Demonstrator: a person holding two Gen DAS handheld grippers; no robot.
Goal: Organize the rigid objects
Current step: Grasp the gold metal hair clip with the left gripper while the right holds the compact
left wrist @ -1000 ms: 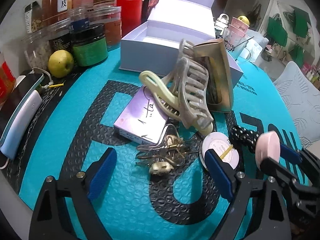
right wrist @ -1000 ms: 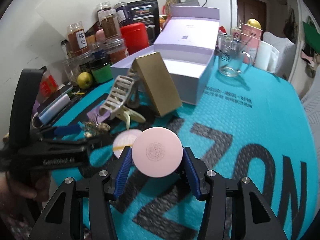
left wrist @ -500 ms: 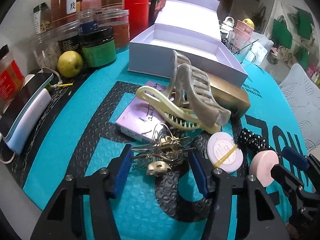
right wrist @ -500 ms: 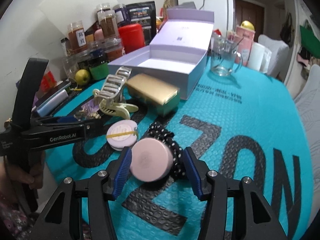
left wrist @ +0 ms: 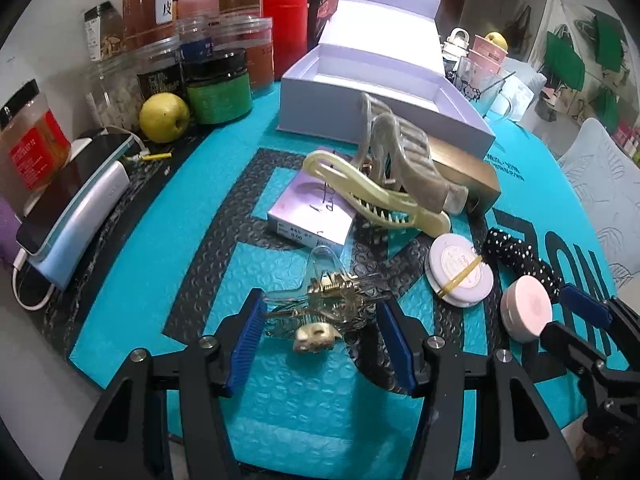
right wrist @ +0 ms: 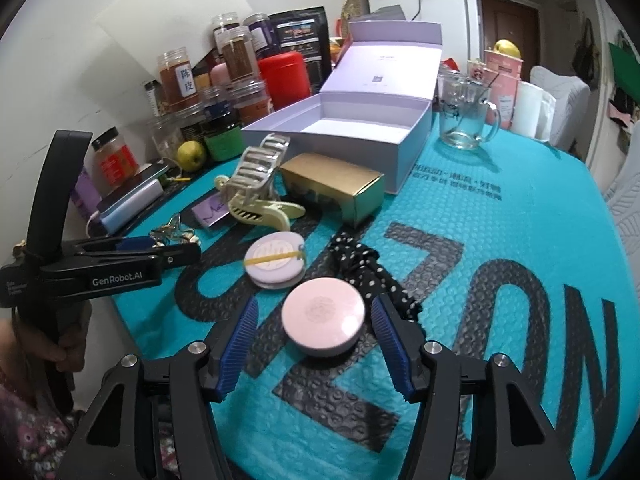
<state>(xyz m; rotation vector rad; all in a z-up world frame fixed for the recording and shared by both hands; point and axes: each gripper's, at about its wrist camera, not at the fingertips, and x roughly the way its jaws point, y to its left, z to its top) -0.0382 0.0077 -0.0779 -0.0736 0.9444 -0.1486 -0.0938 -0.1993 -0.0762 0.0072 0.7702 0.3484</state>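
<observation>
The left gripper [left wrist: 320, 338] hung over the gold wire hair clip [left wrist: 326, 308], its jaws half spread with the clip lying between the blue pads. The left pad looked to touch the clip's wire ends, but whether either pad pressed I could not tell. The clip's long axis ran across the gap, from pad to pad, so a squeeze would, by my reading, catch it end-on, not across its narrow waist.

The right gripper [right wrist: 314, 340] straddled the pink round compact [right wrist: 323, 322], which lay flat on the teal bubble mat [right wrist: 520, 208]. Its jaws were opening, and a clear gap showed on both sides of the compact.

The open white box [right wrist: 404, 152] stood far ahead of both sets of jaws, beyond the claw clips [left wrist: 384, 176] and the gold carton [right wrist: 340, 188].

The right wrist view showed the left gripper from the side, low over the mat. It did not show the contact there. The left wrist view showed the compact free of the right pads.
</observation>
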